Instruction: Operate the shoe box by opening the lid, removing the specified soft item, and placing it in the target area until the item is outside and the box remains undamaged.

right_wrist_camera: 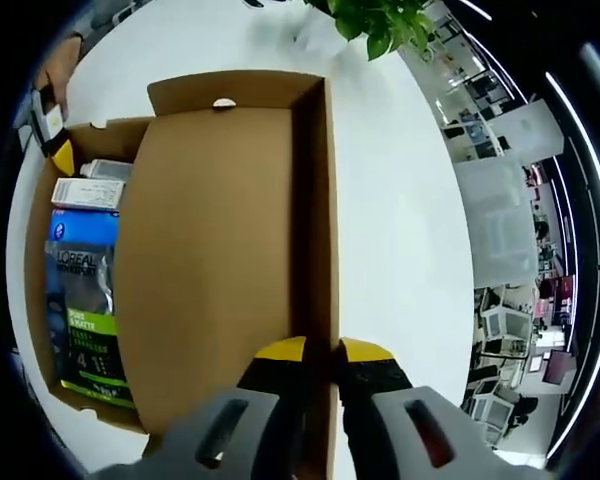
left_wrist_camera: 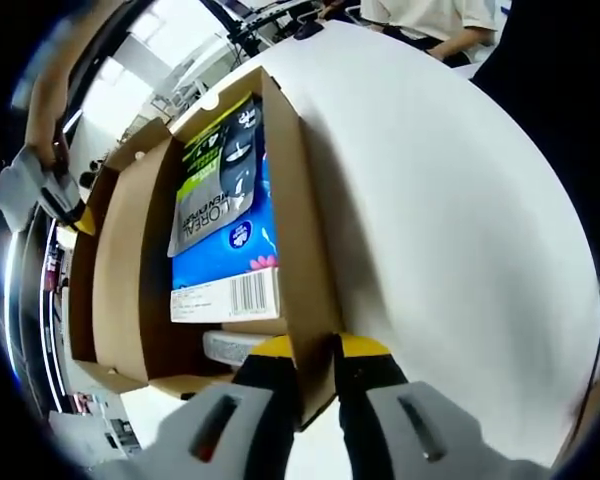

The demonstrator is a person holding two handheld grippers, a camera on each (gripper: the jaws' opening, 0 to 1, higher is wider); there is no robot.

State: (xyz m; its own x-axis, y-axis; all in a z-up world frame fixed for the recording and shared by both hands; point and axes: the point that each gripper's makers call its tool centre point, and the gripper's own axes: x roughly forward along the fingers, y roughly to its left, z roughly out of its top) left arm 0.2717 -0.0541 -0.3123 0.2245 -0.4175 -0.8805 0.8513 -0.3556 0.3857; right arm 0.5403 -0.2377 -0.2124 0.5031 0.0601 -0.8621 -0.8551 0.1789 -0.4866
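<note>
At six o'clock, the left gripper (left_wrist_camera: 315, 350) pinches the shoe box (left_wrist_camera: 305, 200) wall; the right gripper (right_wrist_camera: 320, 352) pinches the lid (right_wrist_camera: 220, 260) edge — swing it back gently, then lift the packet (left_wrist_camera: 220, 175) out.

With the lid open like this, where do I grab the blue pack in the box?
Take the blue pack by its free top edge near the grey L'Oreal pouch, coming straight down through the open top of the shoe box. It lies flat, hemmed in by cardboard walls, so a side approach looks blocked. Both grippers currently pinch box edges: left gripper, right gripper.
</note>
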